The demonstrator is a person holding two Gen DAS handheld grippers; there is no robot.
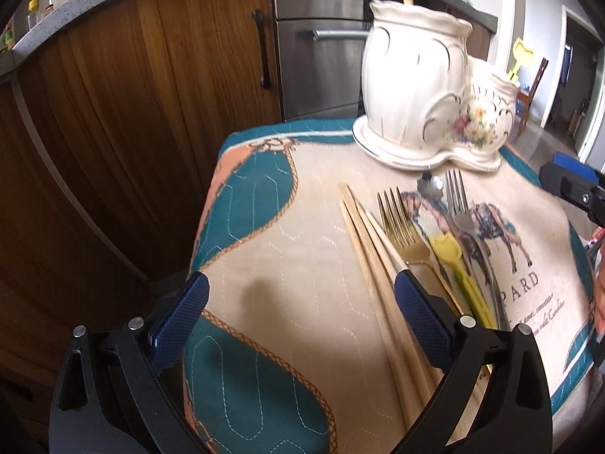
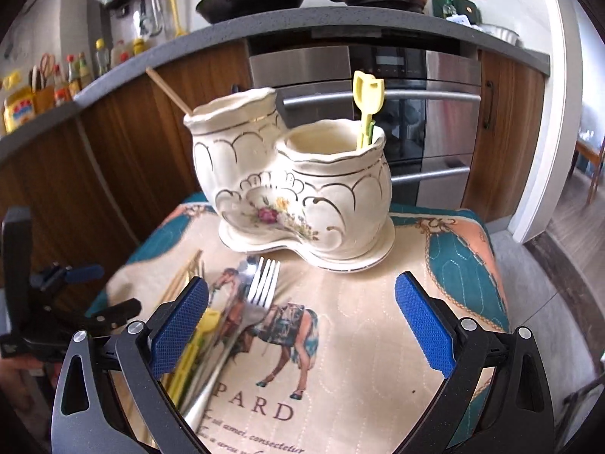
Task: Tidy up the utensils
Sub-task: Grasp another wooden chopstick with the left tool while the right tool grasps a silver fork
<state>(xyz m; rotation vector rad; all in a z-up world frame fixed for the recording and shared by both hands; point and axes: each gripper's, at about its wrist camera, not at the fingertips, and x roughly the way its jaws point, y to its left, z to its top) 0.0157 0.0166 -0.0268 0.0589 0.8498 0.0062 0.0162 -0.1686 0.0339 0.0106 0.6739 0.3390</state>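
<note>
The quilted mat (image 2: 359, 321) has "PARD" printed under a horse picture, with a line of script below it that reads something like "consectetur" in the right wrist view; the rest is too blurry to make out. The cream double-pot holder (image 2: 295, 185) sits at the far edge of the mat. From the right wrist view both of its pots show: a wooden stick (image 2: 168, 90) in the taller one, a yellow plastic utensil (image 2: 366, 109) in the shorter one. The left wrist view gives the better look at the loose stuff in front of the holder: wooden chopsticks (image 1: 372, 261), a gold fork (image 1: 401, 223), a silver fork (image 1: 457, 200), a spoon (image 1: 429, 185) and another yellow utensil (image 1: 453, 261). The left gripper (image 1: 302, 312) has its jaws wide apart and empty, one finger over the chopsticks. The right gripper (image 2: 302, 316) is wide apart too, nothing between its jaws, near the silver fork.
</note>
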